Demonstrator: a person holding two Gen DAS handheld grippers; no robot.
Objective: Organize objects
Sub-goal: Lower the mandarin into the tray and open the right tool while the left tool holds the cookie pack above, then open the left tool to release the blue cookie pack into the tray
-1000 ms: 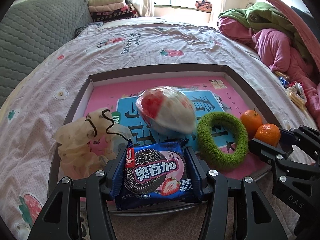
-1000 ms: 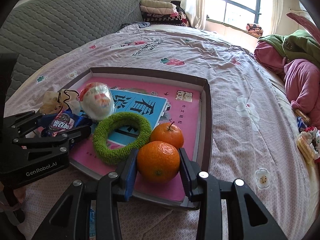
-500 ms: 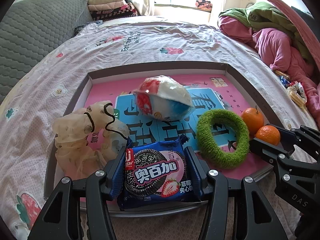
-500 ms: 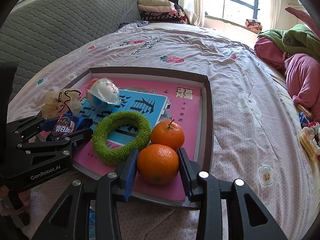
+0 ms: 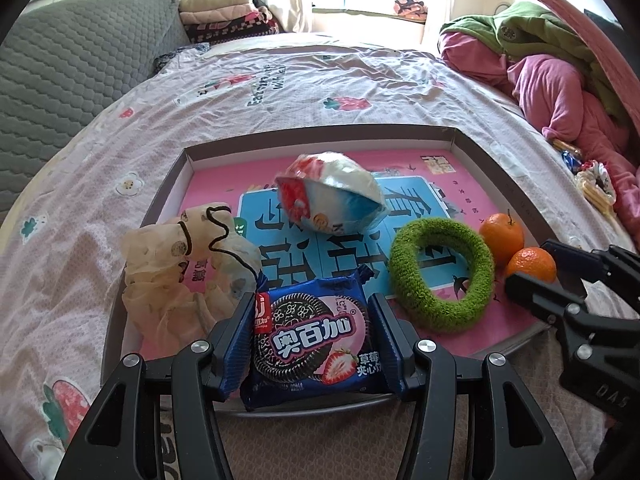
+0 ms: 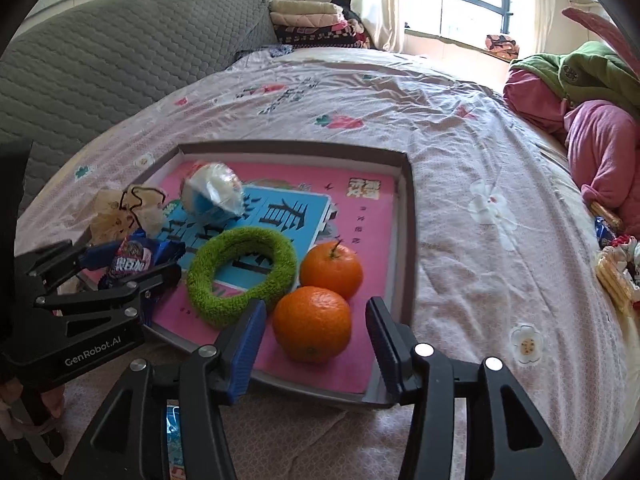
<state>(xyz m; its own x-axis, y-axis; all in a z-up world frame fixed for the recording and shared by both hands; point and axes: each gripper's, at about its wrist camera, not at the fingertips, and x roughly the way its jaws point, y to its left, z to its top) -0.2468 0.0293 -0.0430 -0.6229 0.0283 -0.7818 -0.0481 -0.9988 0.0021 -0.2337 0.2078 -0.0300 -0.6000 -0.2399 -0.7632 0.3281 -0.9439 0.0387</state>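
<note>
A grey-rimmed tray [image 5: 476,140] [image 6: 408,216] with a pink and blue printed bottom lies on the bed. My left gripper [image 5: 310,340] is shut on a blue cookie packet [image 5: 312,338] at the tray's near edge; it also shows in the right wrist view [image 6: 132,266]. My right gripper [image 6: 316,340] is open, its jaws on either side of an orange [image 6: 313,323] that rests in the tray, with gaps on both sides. A second orange [image 6: 331,269], a green fuzzy ring [image 6: 242,276], a wrapped ball [image 5: 330,196] and a cream scrunchie [image 5: 188,264] lie in the tray.
The bed has a pink flowered sheet [image 6: 460,140]. A grey quilted headboard [image 6: 100,64] stands at the left. Pink and green clothes [image 5: 560,80] pile up at the right, with small snack packets [image 6: 616,268] beside them. Folded blankets [image 6: 312,20] lie at the back.
My right gripper has opened and let go of the orange, which now rests in the tray. The wrapped ball has rolled a little. My left gripper still holds the cookie packet.
</note>
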